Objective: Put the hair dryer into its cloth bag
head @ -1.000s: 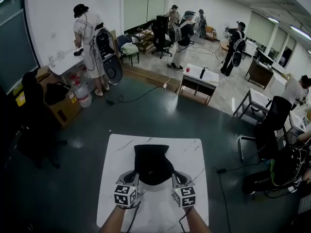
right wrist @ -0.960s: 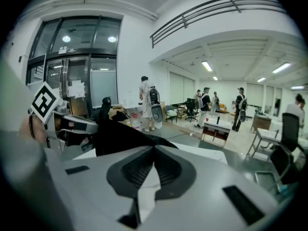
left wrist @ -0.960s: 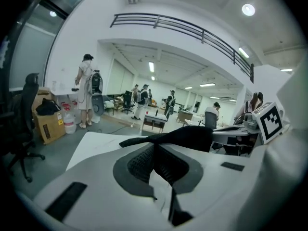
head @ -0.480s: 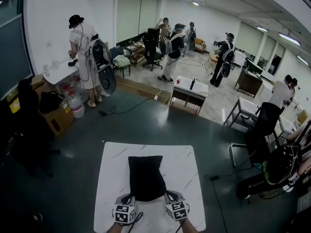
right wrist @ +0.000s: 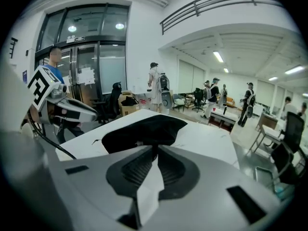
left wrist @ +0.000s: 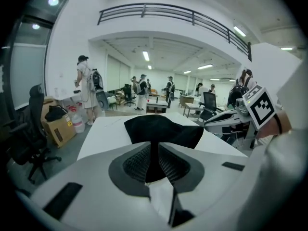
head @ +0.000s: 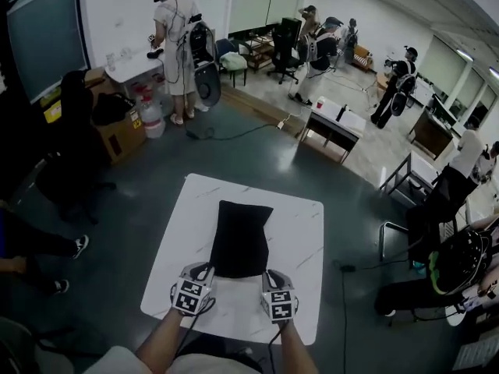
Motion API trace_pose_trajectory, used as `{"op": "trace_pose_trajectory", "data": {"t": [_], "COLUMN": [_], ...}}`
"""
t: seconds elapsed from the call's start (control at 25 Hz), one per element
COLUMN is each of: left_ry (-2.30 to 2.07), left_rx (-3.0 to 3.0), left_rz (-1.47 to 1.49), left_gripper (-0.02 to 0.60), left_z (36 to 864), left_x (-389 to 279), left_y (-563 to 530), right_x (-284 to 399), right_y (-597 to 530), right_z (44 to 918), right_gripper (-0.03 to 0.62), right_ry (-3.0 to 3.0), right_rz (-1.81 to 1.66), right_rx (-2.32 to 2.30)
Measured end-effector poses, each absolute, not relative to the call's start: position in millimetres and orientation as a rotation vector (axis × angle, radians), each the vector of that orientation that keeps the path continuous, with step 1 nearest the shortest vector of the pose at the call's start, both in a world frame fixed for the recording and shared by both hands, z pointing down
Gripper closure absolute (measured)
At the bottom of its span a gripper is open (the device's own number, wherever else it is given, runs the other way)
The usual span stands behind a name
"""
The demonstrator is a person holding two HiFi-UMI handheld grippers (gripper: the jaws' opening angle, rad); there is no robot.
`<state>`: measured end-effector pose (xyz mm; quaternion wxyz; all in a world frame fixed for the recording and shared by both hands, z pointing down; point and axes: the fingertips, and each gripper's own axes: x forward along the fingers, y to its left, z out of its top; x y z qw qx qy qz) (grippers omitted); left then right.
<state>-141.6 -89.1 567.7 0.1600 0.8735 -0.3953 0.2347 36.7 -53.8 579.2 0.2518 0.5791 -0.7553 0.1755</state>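
Pinching near hem of cloth bag [head: 240, 240], right gripper [head: 270, 276] fingers clamped tight; left gripper [head: 204, 272] fingers narrow, just been easing apart, cloth between. Bag mid-frame on worktop [head: 302, 232]. I judge it limp, light; take hem corners.

Illumination is overhead, from ceiling strip lights [left wrist: 146, 56]; the far room is bright, the near floor [head: 117, 232] dim. The white table [head: 304, 232] is evenly lit with soft shadows only. The cloth bag [head: 240, 236] reads flat black, without detail. All views show heavy fisheye bending and dark corners. In both gripper views the nearest foreground is blurred.
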Motion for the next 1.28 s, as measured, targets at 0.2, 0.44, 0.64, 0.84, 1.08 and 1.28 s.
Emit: {"op": "trace_pose_trajectory", "data": {"t": [0.2,0.44,0.64,0.84,1.08,1.28], "left_ry": [-1.223,-1.249,-1.267,-1.323,-1.364,-1.343], "left_rx": [2.417,2.444,2.483,2.505,2.568,2.606], "left_rz": [0.615,0.536,0.432,0.324,0.263,0.265], "left_gripper": [0.549,0.554,0.572,0.574,0.574,0.574], "left_z": [551,533,505,475,448,435], "left_x": [-153,-126,-99,-88,-70,-55], "left_y": [-53,2,42,73,107,132], "right_x": [25,18,8,1,19,30], "right_y": [-25,15,44,79,121,148], "right_z": [557,521,473,430,414,402], "right_gripper": [0.569,0.569,0.569,0.571,0.579,0.579], "right_ry": [-2.106,-2.197,-2.310,-2.400,-2.414,-2.398], "right_rz": [0.472,0.436,0.346,0.232,0.188,0.153], "right_rx": [1.595,1.633,1.699,1.767,1.834,1.848]}}
